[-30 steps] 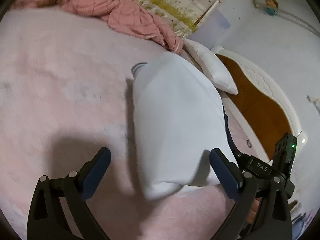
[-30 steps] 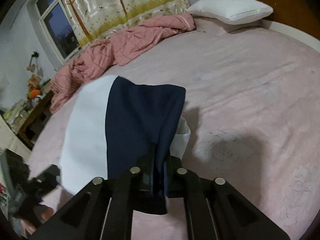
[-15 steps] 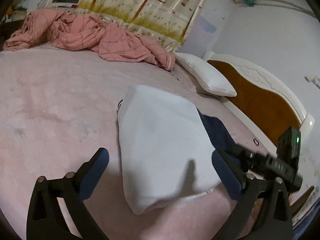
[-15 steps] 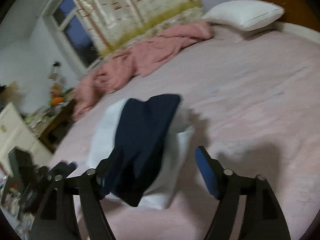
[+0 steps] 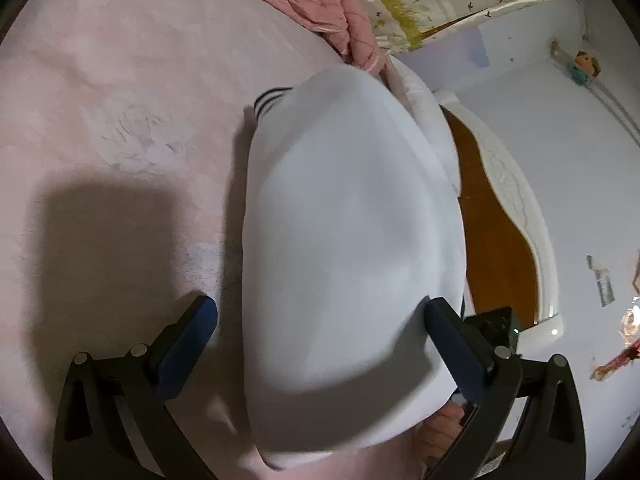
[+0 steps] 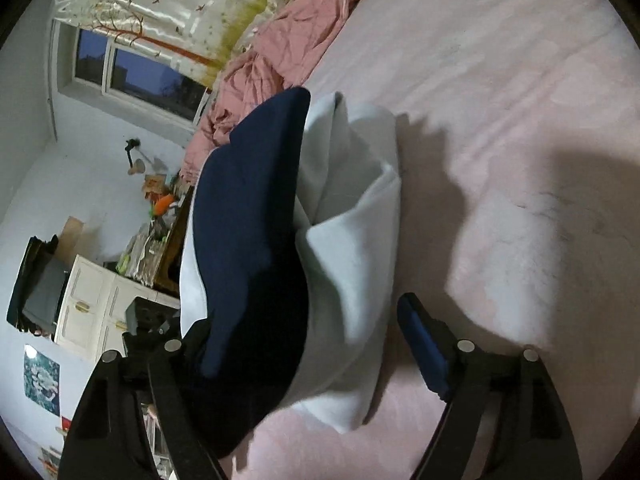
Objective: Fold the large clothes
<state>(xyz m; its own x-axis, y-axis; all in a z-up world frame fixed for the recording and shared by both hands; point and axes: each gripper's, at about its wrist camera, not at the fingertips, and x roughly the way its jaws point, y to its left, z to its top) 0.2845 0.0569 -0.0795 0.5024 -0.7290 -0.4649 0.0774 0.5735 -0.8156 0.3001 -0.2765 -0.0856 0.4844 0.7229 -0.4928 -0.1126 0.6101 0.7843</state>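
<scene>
White-and-navy garment [image 5: 344, 264] lies folded into compact bundle on bed [image 5: 100, 100]. Left hand-held gripper [image 5: 320, 320] wide open, empty; right hand-held gripper [image 6: 304, 332] likewise. Folding looks nearly done; maybe final tidying left.

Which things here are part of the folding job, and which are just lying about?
Job: white-and-navy garment, left hand-held gripper, right hand-held gripper, both open; pink bed sheet as work surface.

Lying about: pink quilt, white pillow, curtain, headboard.
</scene>
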